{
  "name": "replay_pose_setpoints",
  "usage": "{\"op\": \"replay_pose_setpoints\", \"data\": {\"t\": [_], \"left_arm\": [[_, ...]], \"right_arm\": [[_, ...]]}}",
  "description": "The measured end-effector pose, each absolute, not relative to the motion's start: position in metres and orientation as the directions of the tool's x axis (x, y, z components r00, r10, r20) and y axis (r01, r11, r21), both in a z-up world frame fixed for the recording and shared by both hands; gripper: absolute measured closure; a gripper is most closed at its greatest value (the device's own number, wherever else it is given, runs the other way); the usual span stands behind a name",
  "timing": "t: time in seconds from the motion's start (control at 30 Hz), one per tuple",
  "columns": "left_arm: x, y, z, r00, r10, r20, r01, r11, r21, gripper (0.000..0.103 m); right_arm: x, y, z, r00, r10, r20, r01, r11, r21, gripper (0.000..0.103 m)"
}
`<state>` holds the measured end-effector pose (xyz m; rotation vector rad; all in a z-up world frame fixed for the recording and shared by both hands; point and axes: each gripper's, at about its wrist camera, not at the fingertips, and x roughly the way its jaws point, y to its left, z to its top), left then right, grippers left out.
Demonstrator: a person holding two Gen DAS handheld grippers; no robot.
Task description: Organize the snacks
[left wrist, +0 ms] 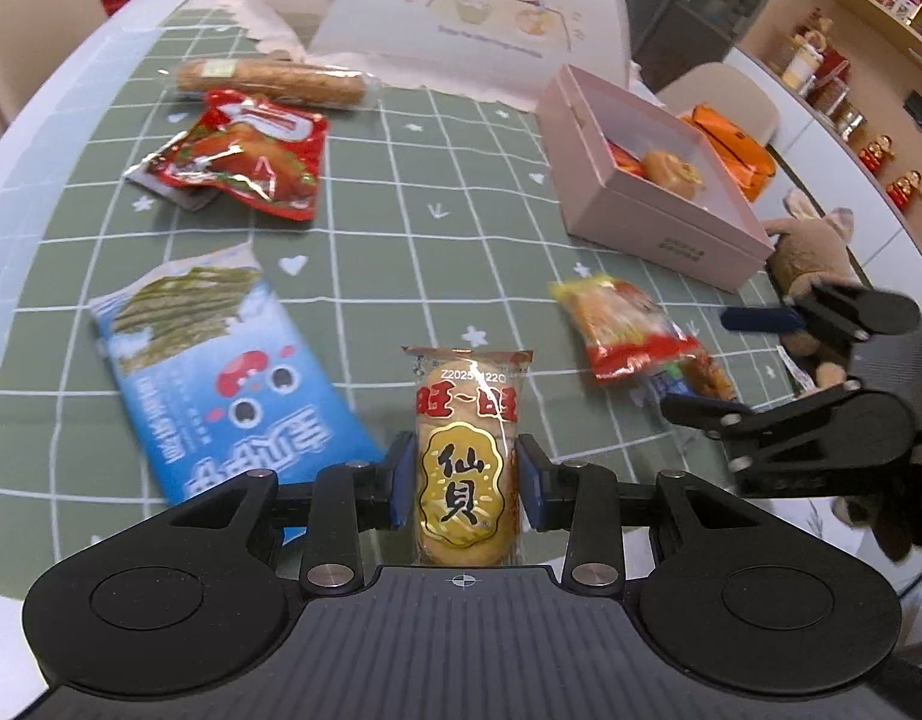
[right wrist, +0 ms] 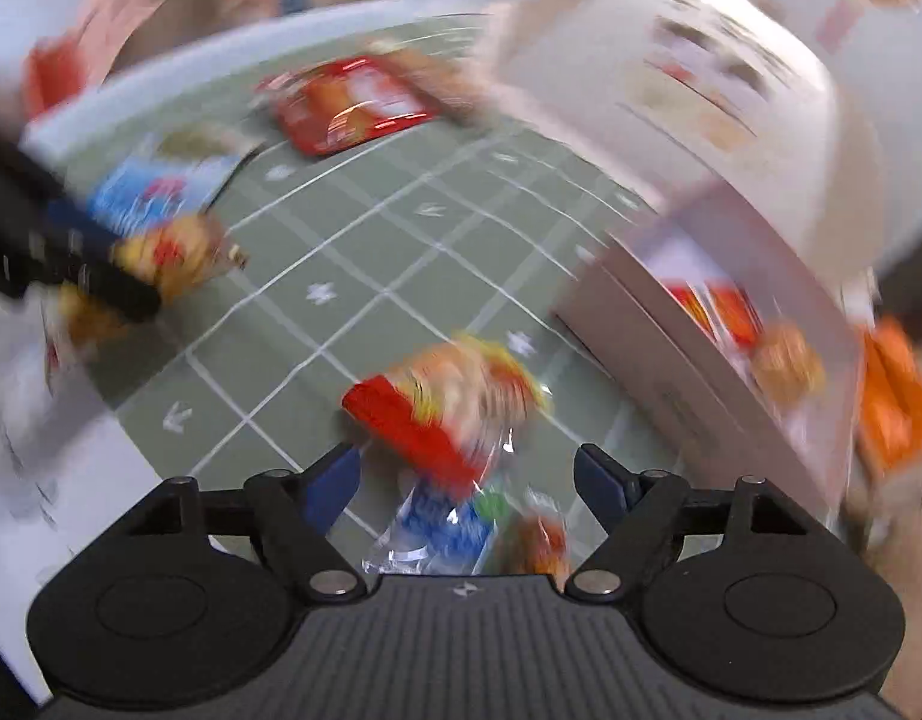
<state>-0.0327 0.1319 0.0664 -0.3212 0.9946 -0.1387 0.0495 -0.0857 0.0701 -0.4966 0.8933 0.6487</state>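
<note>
Left hand-held gripper clamping rice cracker pack, right hand-held gripper hanging open over red-yellow snack bag, pink box sitting on bench

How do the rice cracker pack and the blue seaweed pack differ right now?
The rice cracker pack stands clamped in the left gripper; the blue seaweed pack lies flat and free on the green mat. The rice cracker pack is narrow, clear and gold-labelled; the blue seaweed pack is broader and opaque. Both look unopened.
</note>
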Motion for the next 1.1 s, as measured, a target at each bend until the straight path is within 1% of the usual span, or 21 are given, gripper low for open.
{"op": "replay_pose_setpoints", "data": {"t": [0.1, 0.17, 0.23, 0.33, 0.5, 0.53, 0.57, 0.63, 0.67, 0.77, 0.83, 0.9, 1.03, 1.1], "left_arm": [[-0.031, 0.128, 0.064, 0.531, -0.264, -0.805, -0.027, 0.945, -0.327, 0.063], [-0.032, 0.127, 0.063, 0.525, -0.257, -0.811, -0.032, 0.947, -0.321, 0.063], [-0.034, 0.127, 0.063, 0.522, -0.242, -0.818, -0.042, 0.95, -0.308, 0.063], [-0.037, 0.128, 0.065, 0.519, -0.218, -0.827, -0.063, 0.955, -0.291, 0.063], [-0.04, 0.124, 0.069, 0.517, -0.186, -0.836, -0.071, 0.964, -0.258, 0.063], [-0.041, 0.123, 0.071, 0.517, -0.189, -0.835, -0.065, 0.964, -0.259, 0.063], [-0.041, 0.122, 0.072, 0.517, -0.193, -0.834, -0.059, 0.964, -0.259, 0.063], [-0.04, 0.119, 0.075, 0.518, -0.197, -0.833, -0.046, 0.965, -0.257, 0.063], [-0.039, 0.117, 0.076, 0.517, -0.199, -0.832, -0.039, 0.966, -0.256, 0.063], [-0.03, 0.112, 0.083, 0.526, -0.222, -0.821, -0.002, 0.965, -0.262, 0.063], [-0.02, 0.109, 0.097, 0.545, -0.271, -0.793, 0.037, 0.953, -0.301, 0.063], [-0.004, 0.105, 0.119, 0.58, -0.327, -0.746, 0.097, 0.937, -0.335, 0.063], [0.048, 0.086, 0.181, 0.678, -0.38, -0.63, 0.238, 0.924, -0.301, 0.063], [0.076, 0.073, 0.206, 0.719, -0.424, -0.55, 0.293, 0.903, -0.313, 0.063]], "right_arm": [[0.057, -0.105, 0.072, 0.385, 0.362, -0.849, -0.578, 0.812, 0.084, 0.024], [0.067, -0.108, 0.07, 0.374, 0.388, -0.842, -0.495, 0.852, 0.173, 0.024], [0.076, -0.101, 0.069, 0.409, 0.369, -0.835, -0.447, 0.878, 0.169, 0.024], [0.091, -0.076, 0.065, 0.454, 0.333, -0.826, -0.452, 0.885, 0.108, 0.023], [0.113, -0.03, 0.036, 0.421, 0.244, -0.873, -0.499, 0.867, 0.002, 0.023], [0.112, -0.027, 0.034, 0.434, 0.237, -0.869, -0.509, 0.861, -0.019, 0.026], [0.11, -0.026, 0.035, 0.435, 0.25, -0.865, -0.529, 0.848, -0.021, 0.042], [0.1, -0.03, 0.045, 0.427, 0.283, -0.859, -0.582, 0.813, -0.021, 0.052], [0.092, -0.036, 0.054, 0.436, 0.305, -0.847, -0.603, 0.798, -0.023, 0.055], [0.077, -0.06, 0.081, 0.456, 0.349, -0.819, -0.618, 0.786, -0.009, 0.057], [0.065, -0.089, 0.102, 0.484, 0.37, -0.793, -0.595, 0.804, 0.012, 0.057], [0.058, -0.117, 0.121, 0.52, 0.378, -0.766, -0.553, 0.833, 0.035, 0.057], [0.048, -0.163, 0.144, 0.614, 0.3, -0.73, -0.425, 0.905, 0.014, 0.057], [0.045, -0.181, 0.148, 0.64, 0.27, -0.719, -0.372, 0.928, 0.017, 0.057]]}}
